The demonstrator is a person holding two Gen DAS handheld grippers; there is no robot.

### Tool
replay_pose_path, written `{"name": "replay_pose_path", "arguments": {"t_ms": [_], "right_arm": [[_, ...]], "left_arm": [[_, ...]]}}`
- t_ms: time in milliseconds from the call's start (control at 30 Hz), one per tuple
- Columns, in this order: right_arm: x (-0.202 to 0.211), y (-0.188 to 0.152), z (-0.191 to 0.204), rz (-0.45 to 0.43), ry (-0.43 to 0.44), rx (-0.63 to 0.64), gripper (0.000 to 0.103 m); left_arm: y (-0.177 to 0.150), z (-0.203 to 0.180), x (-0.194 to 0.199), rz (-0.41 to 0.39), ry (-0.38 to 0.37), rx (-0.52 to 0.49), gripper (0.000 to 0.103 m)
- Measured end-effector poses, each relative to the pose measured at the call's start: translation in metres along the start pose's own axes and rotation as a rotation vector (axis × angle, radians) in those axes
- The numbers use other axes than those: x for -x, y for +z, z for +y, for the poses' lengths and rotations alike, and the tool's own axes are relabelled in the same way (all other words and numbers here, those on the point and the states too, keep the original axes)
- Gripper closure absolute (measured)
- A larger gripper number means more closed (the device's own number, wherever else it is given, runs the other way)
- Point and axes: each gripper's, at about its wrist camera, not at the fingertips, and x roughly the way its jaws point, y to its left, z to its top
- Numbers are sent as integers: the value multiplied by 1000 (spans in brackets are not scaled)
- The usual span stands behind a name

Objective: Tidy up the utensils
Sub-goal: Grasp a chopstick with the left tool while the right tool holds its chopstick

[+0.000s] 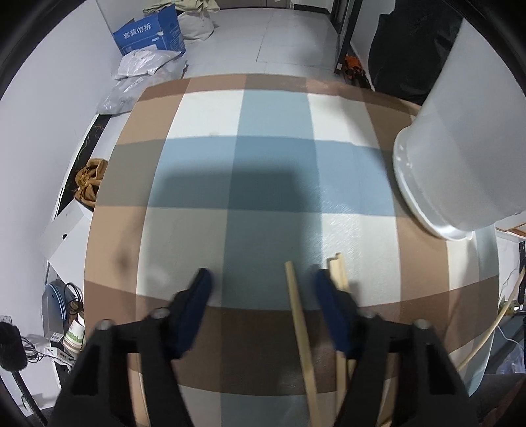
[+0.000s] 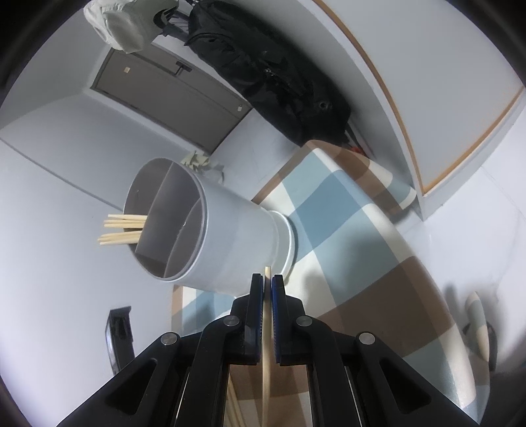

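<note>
A white round utensil holder [image 2: 236,226] with inner dividers stands on the checked tablecloth [image 2: 345,230]; several wooden chopsticks [image 2: 125,228] stick out of one compartment. My right gripper [image 2: 267,279] is shut on a single chopstick [image 2: 267,328], its tip just short of the holder's wall. In the left wrist view the holder [image 1: 460,147] is at the right edge. My left gripper [image 1: 262,277] points down at the cloth with its jaws apart. One loose chopstick [image 1: 299,322] lies between them, nearer the right finger, clear of the pads. Two more chopsticks [image 1: 340,272] lie partly hidden behind that finger.
The table edge [image 1: 108,184] curves round on the left, with a brown bag [image 1: 88,180] and white boards on the floor below. A blue cardboard box [image 1: 151,31] and plastic bags [image 1: 144,62] sit beyond the far edge. A black bag [image 2: 263,65] hangs by a grey door [image 2: 164,88].
</note>
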Motion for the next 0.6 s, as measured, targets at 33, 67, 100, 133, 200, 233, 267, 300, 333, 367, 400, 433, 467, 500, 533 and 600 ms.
{"name": "replay_pose_path", "arguments": {"t_ms": [33, 67, 100, 133, 200, 233, 267, 300, 333, 367, 400, 433, 467, 500, 533, 600], "right_arm": [[-1, 0, 1, 0, -2, 5, 99], [-2, 0, 1, 3, -4, 11, 99], [-3, 0, 2, 6, -7, 13, 99], [-5, -1, 2, 10, -9, 10, 99], [-7, -1, 1, 19, -8, 5, 99], [-8, -2, 1, 22, -9, 3, 99], [-8, -3, 2, 25, -8, 5, 99], [-9, -4, 3, 28, -8, 10, 99], [-9, -4, 5, 29, -9, 19, 99], [-9, -4, 6, 28, -10, 22, 99], [-9, -3, 6, 27, -11, 28, 99], [-9, -3, 7, 24, -12, 32, 99], [-9, -3, 8, 23, -13, 32, 99], [-9, -3, 8, 24, -12, 31, 99], [-9, -4, 8, 26, -11, 32, 99], [-7, -4, 10, 21, -13, 38, 99]], "left_arm": [[1, 0, 0, -1, -3, 1, 64], [2, 1, 0, -3, -4, 4, 67], [3, 1, 0, -8, -7, 8, 73], [3, 1, 0, -13, -7, 14, 78], [3, -2, 2, -15, -11, 11, 92], [3, -5, 2, -15, -16, 0, 96], [2, -7, 2, -18, -15, -11, 98], [3, -7, 2, -21, -17, -17, 100], [3, -7, 2, -23, -16, -15, 101], [3, -6, 2, -24, -16, -14, 101], [3, -7, 2, -24, -19, -14, 102], [3, -6, 2, -21, -26, -12, 102], [4, -5, 2, -15, -39, -7, 102], [4, -4, 2, -7, -54, 5, 102], [5, -2, 2, 0, -74, 23, 102], [4, -1, 3, 8, -97, 37, 103]]}}
